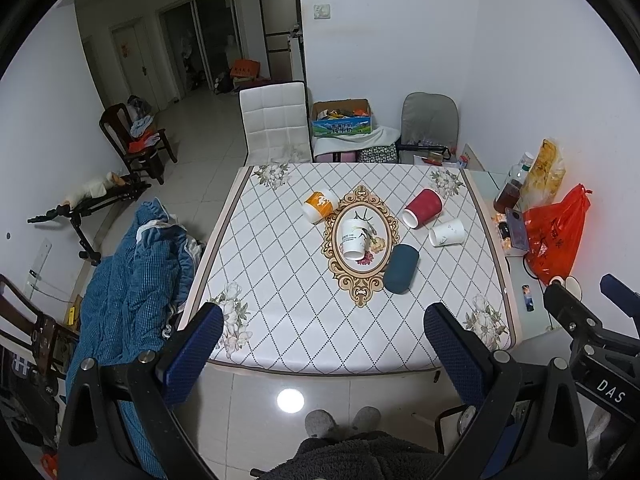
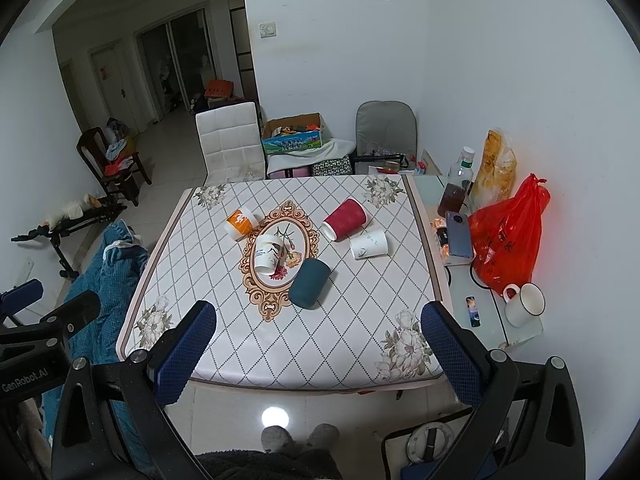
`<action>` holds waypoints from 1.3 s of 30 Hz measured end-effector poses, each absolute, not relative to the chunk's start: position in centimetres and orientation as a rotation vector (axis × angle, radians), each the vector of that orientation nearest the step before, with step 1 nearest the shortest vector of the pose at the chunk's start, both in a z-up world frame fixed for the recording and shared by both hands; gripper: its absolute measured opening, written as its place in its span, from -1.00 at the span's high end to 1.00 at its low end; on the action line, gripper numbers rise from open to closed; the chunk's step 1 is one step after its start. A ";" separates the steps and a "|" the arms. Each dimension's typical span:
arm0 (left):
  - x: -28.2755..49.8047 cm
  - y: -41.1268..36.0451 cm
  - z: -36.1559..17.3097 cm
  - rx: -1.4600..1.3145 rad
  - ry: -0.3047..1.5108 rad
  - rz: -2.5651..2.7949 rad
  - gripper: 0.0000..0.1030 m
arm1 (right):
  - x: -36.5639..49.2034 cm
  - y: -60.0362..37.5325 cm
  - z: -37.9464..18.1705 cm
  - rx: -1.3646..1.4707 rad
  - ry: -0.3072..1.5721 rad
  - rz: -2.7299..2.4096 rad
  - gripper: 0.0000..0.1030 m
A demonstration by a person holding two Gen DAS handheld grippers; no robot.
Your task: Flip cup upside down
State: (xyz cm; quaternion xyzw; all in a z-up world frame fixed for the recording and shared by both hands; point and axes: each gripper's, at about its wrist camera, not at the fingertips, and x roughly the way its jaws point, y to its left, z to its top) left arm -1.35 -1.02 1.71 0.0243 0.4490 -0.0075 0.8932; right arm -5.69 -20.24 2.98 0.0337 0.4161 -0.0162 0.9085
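Note:
Several paper cups lie on their sides on the white quilted table [image 1: 280, 300] [image 2: 360, 340]: an orange one [image 1: 319, 206] [image 2: 240, 222], a white printed one [image 1: 355, 239] [image 2: 268, 253], a dark teal one [image 1: 401, 268] [image 2: 310, 283], a red one [image 1: 423, 208] [image 2: 345, 219] and a small white one [image 1: 447, 233] [image 2: 369, 244]. My left gripper [image 1: 322, 354] is open and empty, held above the table's near edge. My right gripper [image 2: 318, 354] is open and empty too, also back from the cups; it shows at the right edge of the left wrist view [image 1: 588, 300].
A side shelf at the right holds a red plastic bag [image 2: 504, 240], a phone [image 2: 459, 234], a bottle [image 2: 456, 186] and a white mug [image 2: 524, 304]. A white chair [image 1: 276, 124] and a cardboard box [image 1: 342, 118] stand behind the table. A blue blanket [image 1: 132, 280] lies at the left.

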 end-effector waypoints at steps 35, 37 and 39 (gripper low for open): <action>2.6 -5.4 -4.2 0.080 1.013 0.019 -1.00 | -3.9 -23.4 -0.8 0.099 0.959 -0.080 -1.00; 3.4 -6.1 -5.3 0.095 1.031 0.013 -1.00 | -3.0 -24.5 -2.6 0.105 0.992 -0.101 -1.00; 4.2 -6.5 -6.2 0.105 1.051 0.009 -1.00 | -2.3 -25.2 -4.2 0.113 1.026 -0.116 -1.00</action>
